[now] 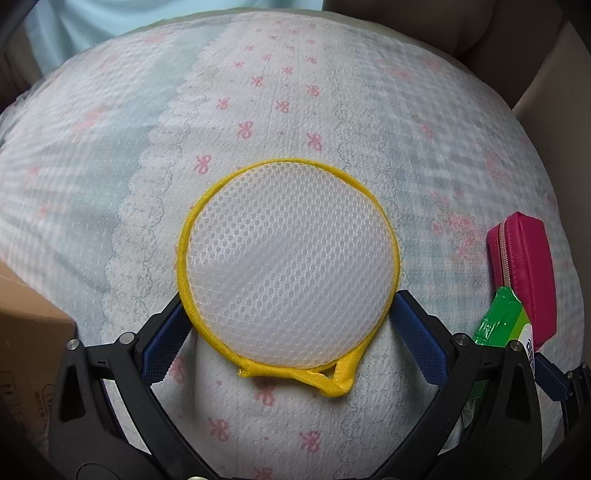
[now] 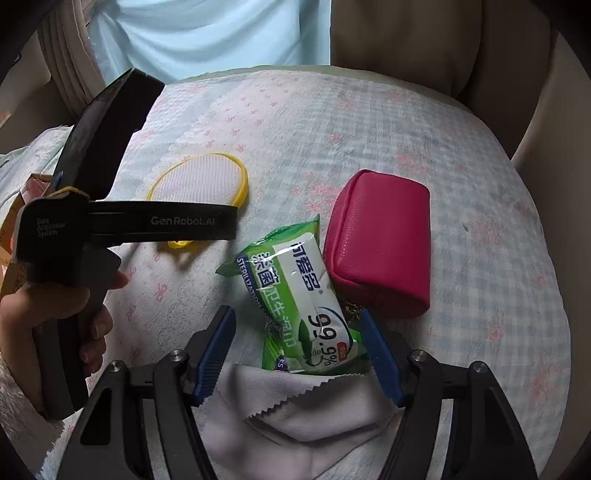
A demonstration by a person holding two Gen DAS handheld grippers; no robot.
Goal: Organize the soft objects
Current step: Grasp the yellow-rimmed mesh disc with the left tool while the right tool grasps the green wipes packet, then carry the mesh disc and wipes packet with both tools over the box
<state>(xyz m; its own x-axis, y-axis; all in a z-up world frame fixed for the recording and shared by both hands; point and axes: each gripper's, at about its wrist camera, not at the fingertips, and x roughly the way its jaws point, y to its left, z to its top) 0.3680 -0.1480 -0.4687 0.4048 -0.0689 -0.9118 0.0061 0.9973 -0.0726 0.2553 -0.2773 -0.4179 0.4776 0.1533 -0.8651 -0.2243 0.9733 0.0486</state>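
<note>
We see the left gripper (image 2: 207, 221) as black plastic with silver screws, blue ribbed pads (image 1: 413, 332) and white "GenRobot.AI" lettering. The left hand (image 2: 55, 310) shows bare skin and a fuzzy white sleeve (image 2: 22, 424).

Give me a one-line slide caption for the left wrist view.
Open left hand-held gripper straddles a yellow-rimmed mesh disc lying on the bedspread.

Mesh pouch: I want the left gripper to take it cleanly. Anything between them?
Nothing visible. The mesh pouch lies alone on the bedspread, between the open fingers of the left gripper.

Home bedroom, bow-print quilt (image 1: 295, 92), curtain (image 2: 221, 33)
</note>
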